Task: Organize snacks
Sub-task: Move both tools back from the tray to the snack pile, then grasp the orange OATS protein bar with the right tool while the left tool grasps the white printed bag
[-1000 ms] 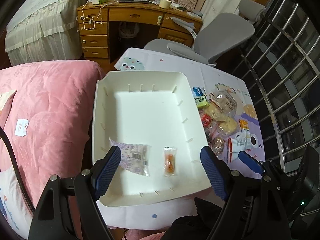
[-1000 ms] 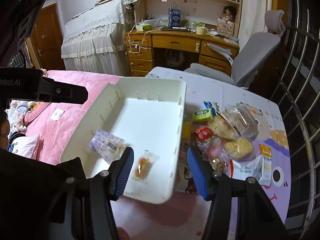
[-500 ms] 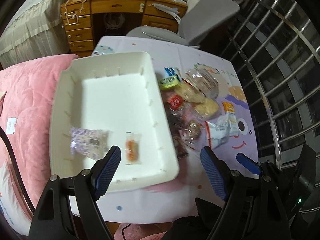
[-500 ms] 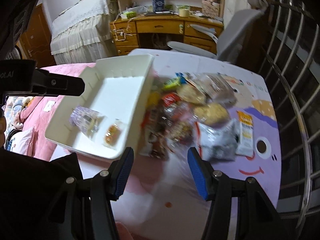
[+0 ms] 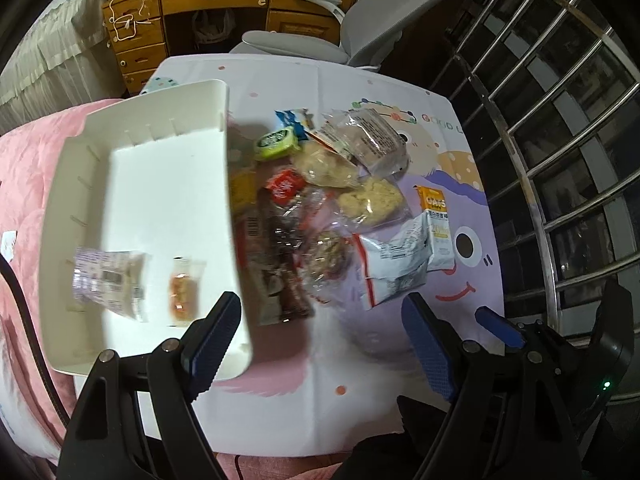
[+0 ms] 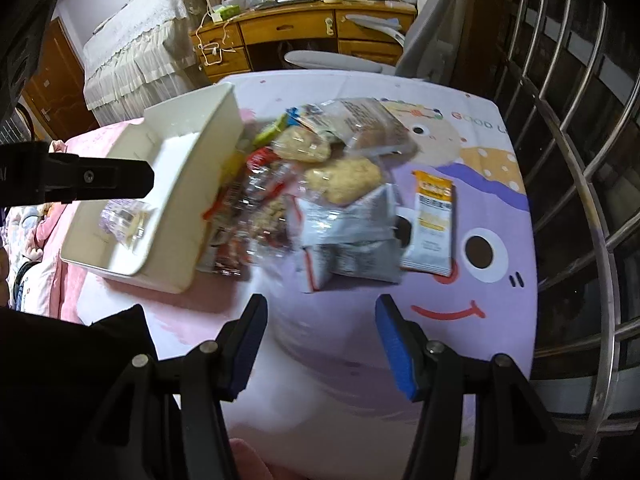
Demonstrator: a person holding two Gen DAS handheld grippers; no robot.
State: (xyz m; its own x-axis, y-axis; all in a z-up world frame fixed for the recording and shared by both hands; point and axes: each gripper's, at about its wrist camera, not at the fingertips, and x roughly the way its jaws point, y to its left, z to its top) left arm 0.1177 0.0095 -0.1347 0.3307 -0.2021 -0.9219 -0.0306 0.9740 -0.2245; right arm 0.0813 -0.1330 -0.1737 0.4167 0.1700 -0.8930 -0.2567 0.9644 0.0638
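A white bin (image 5: 160, 184) stands at the table's left edge and holds a purple-and-white packet (image 5: 106, 278) and a small orange snack (image 5: 183, 292). To its right lies a heap of several snack packets (image 5: 320, 208), with a white bag (image 5: 394, 268) and a yellow-topped bar (image 5: 438, 226) nearest. My left gripper (image 5: 320, 332) hangs open and empty above the table's near side, straddling the bin's corner and the heap. My right gripper (image 6: 318, 342) is also open with nothing in it, above bare cloth just short of the white bag (image 6: 348, 240). The bin (image 6: 192, 184) shows at left there.
The table wears a cartoon-print cloth (image 6: 480, 248). A pink quilt (image 5: 24, 184) lies left of the bin. Metal window bars (image 5: 560, 160) run along the right. A grey office chair (image 5: 360, 20) and a wooden desk (image 5: 208, 12) stand behind the table.
Both grippers have swung right, from over the bin toward the snack heap, and dropped a little. Their jaws have kept the same width. Nothing was picked up.
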